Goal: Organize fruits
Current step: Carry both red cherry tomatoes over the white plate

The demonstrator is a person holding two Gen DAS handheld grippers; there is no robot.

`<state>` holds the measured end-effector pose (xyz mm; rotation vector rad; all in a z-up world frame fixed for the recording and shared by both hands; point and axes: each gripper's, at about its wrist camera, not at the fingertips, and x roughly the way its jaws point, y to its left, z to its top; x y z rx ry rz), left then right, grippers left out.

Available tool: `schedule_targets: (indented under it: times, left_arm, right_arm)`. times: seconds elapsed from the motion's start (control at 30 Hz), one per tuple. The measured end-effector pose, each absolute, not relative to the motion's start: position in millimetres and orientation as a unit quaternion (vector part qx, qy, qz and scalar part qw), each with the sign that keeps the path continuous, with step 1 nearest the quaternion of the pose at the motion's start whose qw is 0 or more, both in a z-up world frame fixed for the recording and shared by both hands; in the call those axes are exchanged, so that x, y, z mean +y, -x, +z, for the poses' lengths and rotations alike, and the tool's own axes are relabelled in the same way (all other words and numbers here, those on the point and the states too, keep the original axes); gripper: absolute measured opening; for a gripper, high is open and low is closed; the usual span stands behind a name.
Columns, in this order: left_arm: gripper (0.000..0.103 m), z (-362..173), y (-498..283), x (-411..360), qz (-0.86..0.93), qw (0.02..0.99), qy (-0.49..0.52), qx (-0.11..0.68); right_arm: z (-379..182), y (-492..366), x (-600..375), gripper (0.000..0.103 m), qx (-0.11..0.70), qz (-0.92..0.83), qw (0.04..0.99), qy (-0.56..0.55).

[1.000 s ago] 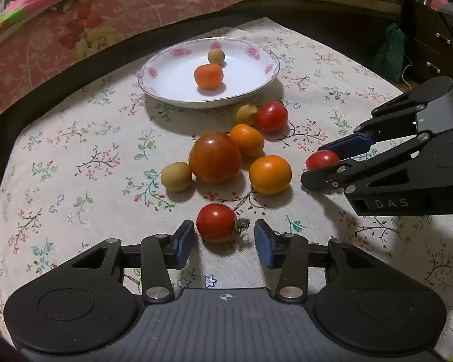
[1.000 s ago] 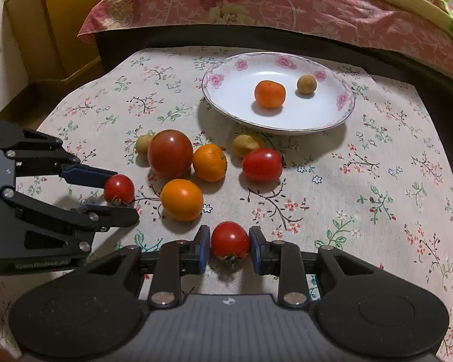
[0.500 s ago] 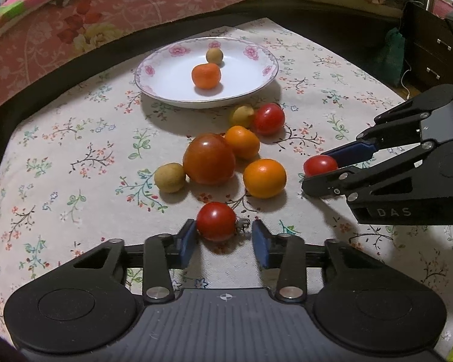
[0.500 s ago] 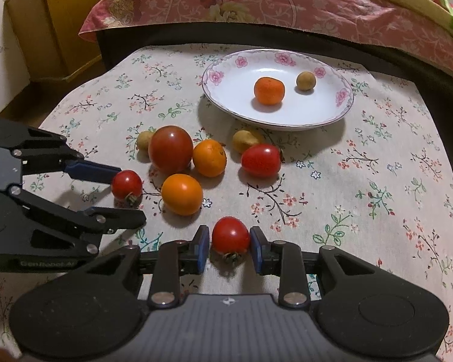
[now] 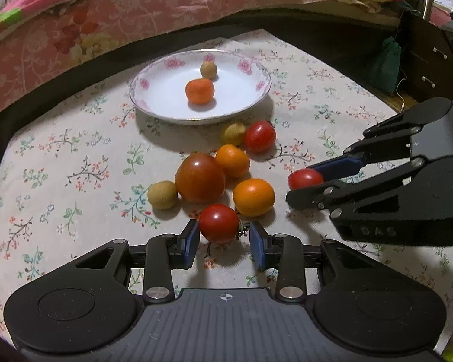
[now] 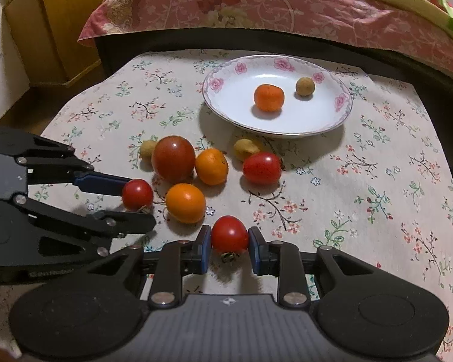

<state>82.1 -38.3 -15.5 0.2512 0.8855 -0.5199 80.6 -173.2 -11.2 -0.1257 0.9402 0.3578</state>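
Observation:
A white floral plate (image 5: 244,108) (image 6: 226,105) holds an orange fruit (image 5: 199,91) and a small tan fruit (image 5: 208,70). Several tomatoes, oranges and tan fruits lie loose in front of it, among them a big dark tomato (image 5: 200,178). My left gripper (image 5: 225,239) has its pads around a small red tomato (image 5: 219,223), left pad touching, a small gap at the right pad. My right gripper (image 6: 229,246) is shut on another small red tomato (image 6: 229,234), held just above the cloth; both grippers also show in each other's view (image 6: 137,200) (image 5: 305,181).
The table wears a floral cloth (image 5: 60,163). A bed with a pink cover (image 5: 105,24) runs along the far edge. A dark drawer unit (image 5: 428,60) stands at the right, a wooden cabinet (image 6: 60,15) at the left.
My left gripper has narrowed around its tomato. My right gripper has kept its tomato and moved slightly forward towards the fruit pile.

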Motion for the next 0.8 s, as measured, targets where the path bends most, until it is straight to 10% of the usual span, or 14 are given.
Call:
schedule_targets:
  times: [0.8]
  left_arm:
    - [0.044,1,-91,-42,-0.242,0.88,-0.111,0.394]
  right_arm:
    - [5,-81,-175,0.027,0.428,0.169,0.887,0.042]
